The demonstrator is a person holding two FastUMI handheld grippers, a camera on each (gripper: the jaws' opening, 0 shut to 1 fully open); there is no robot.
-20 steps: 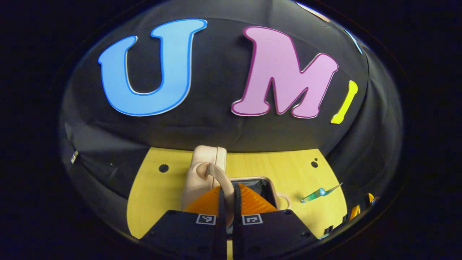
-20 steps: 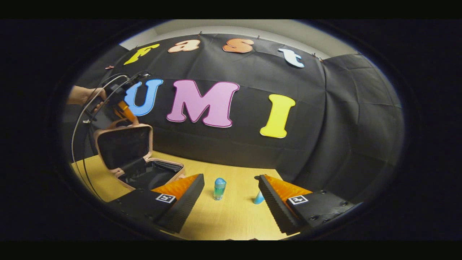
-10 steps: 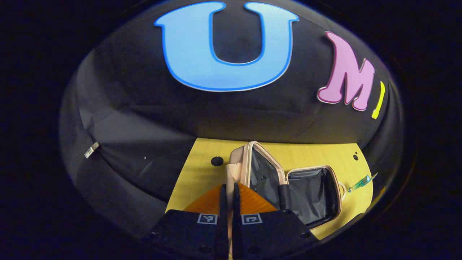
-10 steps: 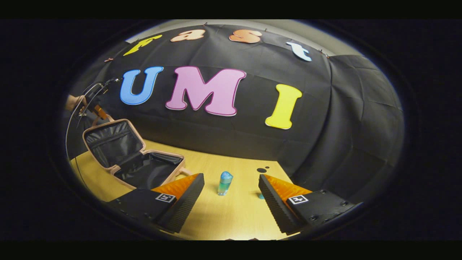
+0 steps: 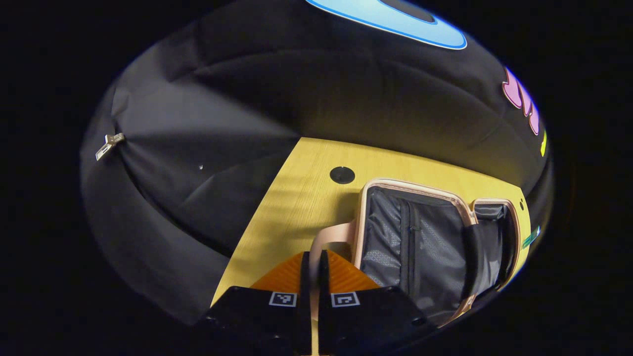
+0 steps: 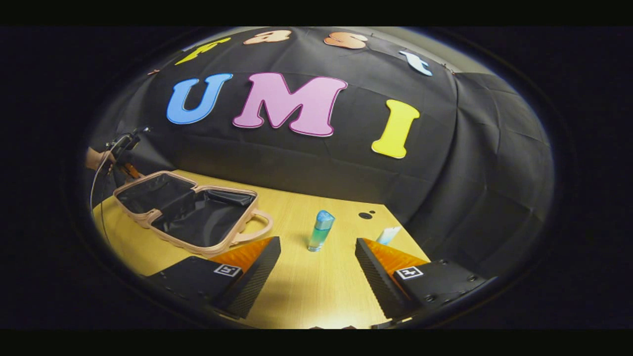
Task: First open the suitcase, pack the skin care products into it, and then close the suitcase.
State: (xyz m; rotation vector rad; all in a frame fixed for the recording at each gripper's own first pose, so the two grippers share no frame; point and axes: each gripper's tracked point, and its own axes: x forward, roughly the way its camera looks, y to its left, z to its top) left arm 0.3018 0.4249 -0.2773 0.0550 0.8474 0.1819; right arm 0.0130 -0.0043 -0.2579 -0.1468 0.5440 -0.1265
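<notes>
The suitcase [image 6: 190, 217] lid has been laid down flat by the left tool [image 5: 311, 259], pinched on its handle [image 5: 329, 242], so the bottle [image 6: 320, 231] can be packed by the spread right tool [image 6: 316, 257].

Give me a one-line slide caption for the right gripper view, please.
Open right gripper faces a blue-green bottle on the table, with the suitcase lying open.
</notes>
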